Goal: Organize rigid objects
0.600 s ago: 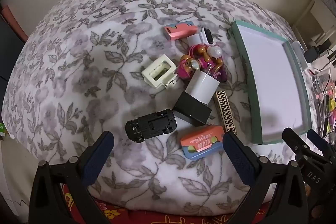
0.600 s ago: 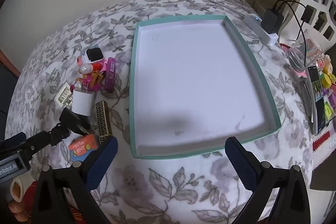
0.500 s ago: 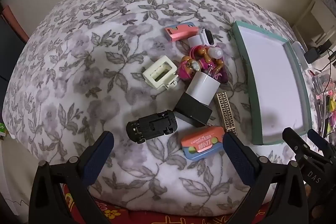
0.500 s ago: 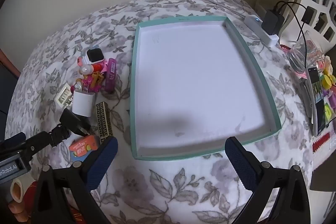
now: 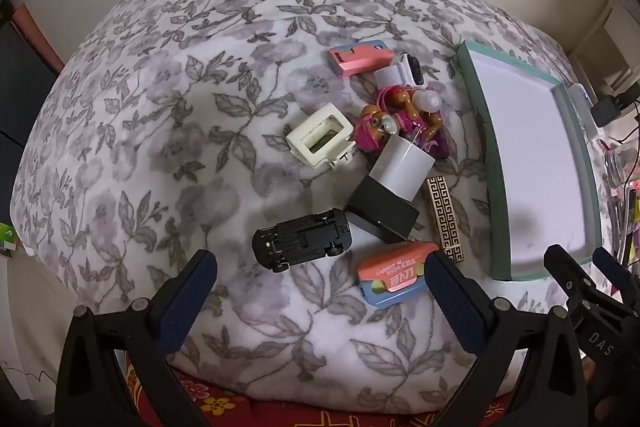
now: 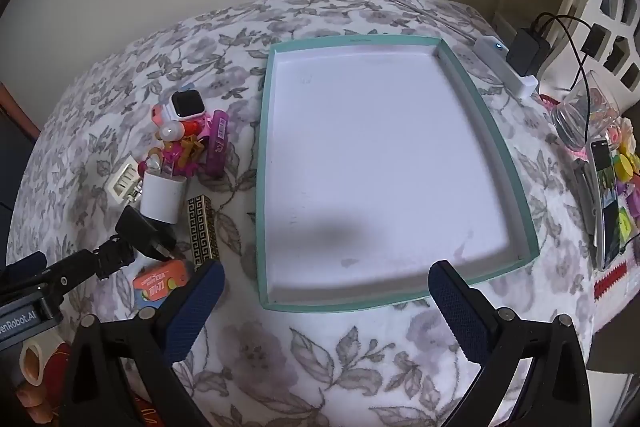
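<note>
A pile of small rigid things lies on the floral blanket: a black toy car (image 5: 302,239), a black adapter (image 5: 382,214), a white charger (image 5: 401,169), a cream frame (image 5: 320,141), a pink toy figure (image 5: 394,125), a patterned bar (image 5: 445,219), an orange and blue box (image 5: 396,273), a pink box (image 5: 358,58) and a white smartwatch (image 5: 404,73). An empty teal tray (image 6: 486,115) lies to their right. My left gripper (image 5: 320,291) is open, empty, just in front of the car. My right gripper (image 6: 326,301) is open, empty, at the tray's near rim.
A power strip with a plugged adapter (image 6: 520,55), a glass (image 6: 576,119), a phone (image 6: 606,199) and colourful small items sit at the right edge beyond the tray. The left gripper's frame (image 6: 80,267) shows at the right wrist view's left. The blanket (image 5: 160,131) stretches left of the pile.
Both views have shifted only slightly; the left gripper has eased a little toward the pile. Nothing has been taken hold of or moved.
</note>
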The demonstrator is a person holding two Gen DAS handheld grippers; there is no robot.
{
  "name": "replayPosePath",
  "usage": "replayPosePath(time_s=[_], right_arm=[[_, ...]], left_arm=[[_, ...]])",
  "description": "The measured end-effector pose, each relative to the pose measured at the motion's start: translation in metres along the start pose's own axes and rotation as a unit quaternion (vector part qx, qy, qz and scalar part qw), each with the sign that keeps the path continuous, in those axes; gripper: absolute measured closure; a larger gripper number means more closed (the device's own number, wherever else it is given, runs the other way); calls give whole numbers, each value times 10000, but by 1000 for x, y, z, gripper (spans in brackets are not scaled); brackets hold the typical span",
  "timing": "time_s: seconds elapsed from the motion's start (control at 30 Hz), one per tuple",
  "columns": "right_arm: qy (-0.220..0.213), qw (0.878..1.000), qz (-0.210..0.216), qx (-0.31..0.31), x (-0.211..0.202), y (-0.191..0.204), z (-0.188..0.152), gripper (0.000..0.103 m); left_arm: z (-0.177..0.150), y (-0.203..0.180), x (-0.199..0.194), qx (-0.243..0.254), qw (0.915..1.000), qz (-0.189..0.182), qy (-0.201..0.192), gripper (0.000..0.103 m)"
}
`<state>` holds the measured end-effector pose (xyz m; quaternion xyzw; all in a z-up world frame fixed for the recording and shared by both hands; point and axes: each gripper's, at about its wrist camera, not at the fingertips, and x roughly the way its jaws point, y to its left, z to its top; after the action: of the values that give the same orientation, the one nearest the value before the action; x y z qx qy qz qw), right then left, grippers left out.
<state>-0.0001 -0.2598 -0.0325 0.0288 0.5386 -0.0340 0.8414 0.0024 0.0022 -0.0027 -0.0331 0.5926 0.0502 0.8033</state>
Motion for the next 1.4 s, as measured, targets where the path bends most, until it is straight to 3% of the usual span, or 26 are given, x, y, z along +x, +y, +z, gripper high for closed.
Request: replayPosePath(time_s=[1.4], right_arm=[[56, 10000, -30, -58, 3, 2, 0, 0]], left_arm=[[1, 3, 5, -36, 9999, 29, 117, 0]])
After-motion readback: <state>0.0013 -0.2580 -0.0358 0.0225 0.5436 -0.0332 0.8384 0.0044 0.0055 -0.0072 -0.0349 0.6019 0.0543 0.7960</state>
